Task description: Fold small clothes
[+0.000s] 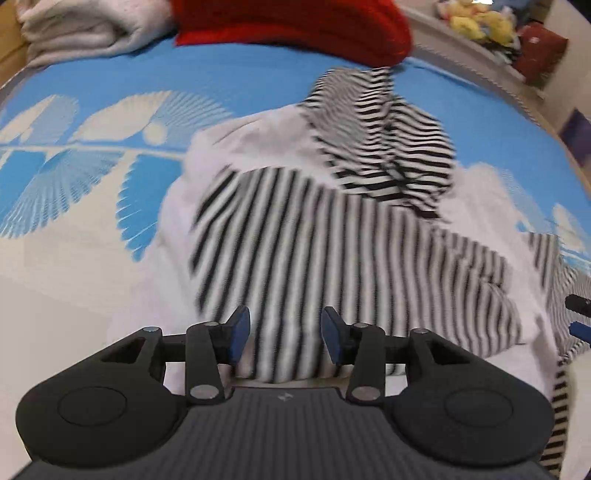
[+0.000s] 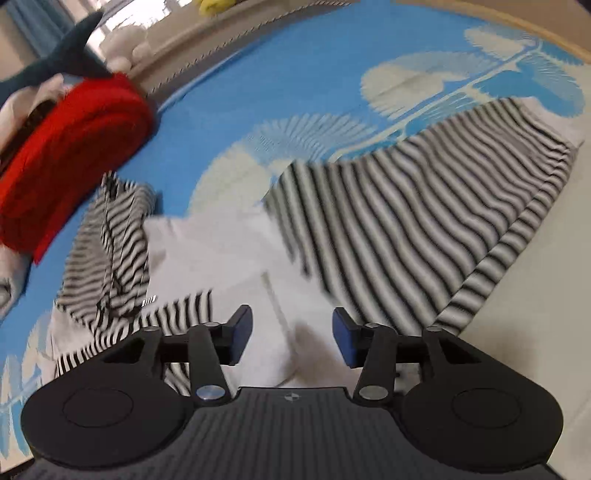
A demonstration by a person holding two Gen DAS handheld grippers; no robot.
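Note:
A black-and-white striped garment with white panels lies crumpled on a blue and cream patterned sheet. Its bunched striped sleeve lies at the far side. My left gripper is open just above the striped cloth at its near edge, empty. In the right wrist view the same garment spreads to the right, its white part in the middle. My right gripper is open over the white part, holding nothing. Part of the right gripper shows at the left wrist view's right edge.
A folded red garment and a white folded towel lie at the far edge of the sheet. The red garment also shows in the right wrist view, with a dark plush toy behind it. Yellow plush toys sit beyond.

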